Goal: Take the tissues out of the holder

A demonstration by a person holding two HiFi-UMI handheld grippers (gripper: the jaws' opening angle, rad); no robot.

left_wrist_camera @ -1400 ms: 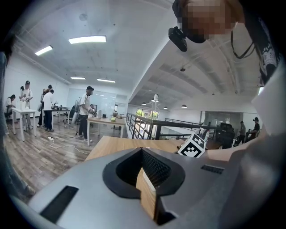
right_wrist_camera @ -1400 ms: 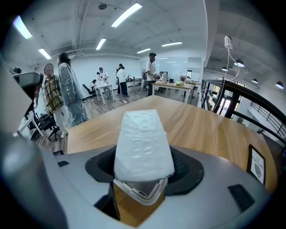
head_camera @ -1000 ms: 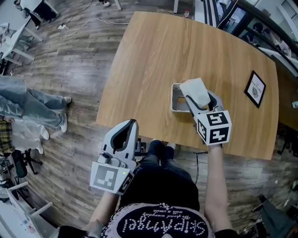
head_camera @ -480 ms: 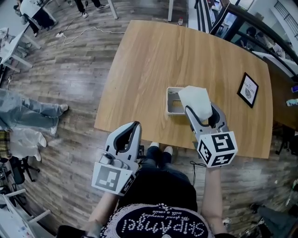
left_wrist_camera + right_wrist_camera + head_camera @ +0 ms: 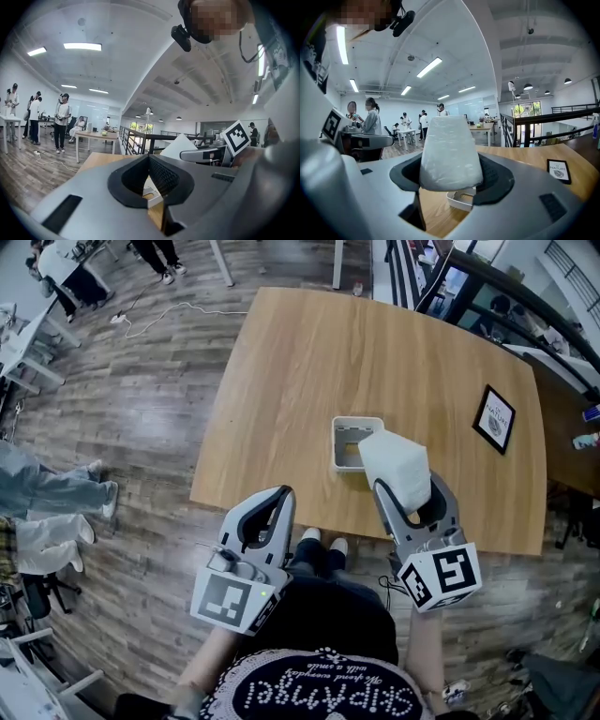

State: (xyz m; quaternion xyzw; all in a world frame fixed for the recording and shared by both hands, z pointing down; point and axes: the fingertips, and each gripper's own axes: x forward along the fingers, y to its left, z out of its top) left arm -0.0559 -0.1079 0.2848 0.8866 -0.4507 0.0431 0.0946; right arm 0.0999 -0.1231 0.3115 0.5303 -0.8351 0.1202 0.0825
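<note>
Clamping my right gripper (image 5: 410, 491) on tissues (image 5: 394, 463): white, plastic-wrapped block, held clear above pale holder (image 5: 347, 437) on wooden table (image 5: 309, 362). My left gripper (image 5: 277, 498) closed, empty.

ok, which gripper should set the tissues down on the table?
Right. The right gripper is clamped on the tissues, held above the holder and over the table. The left gripper is shut, empty, and sits off the table's near edge.
</note>
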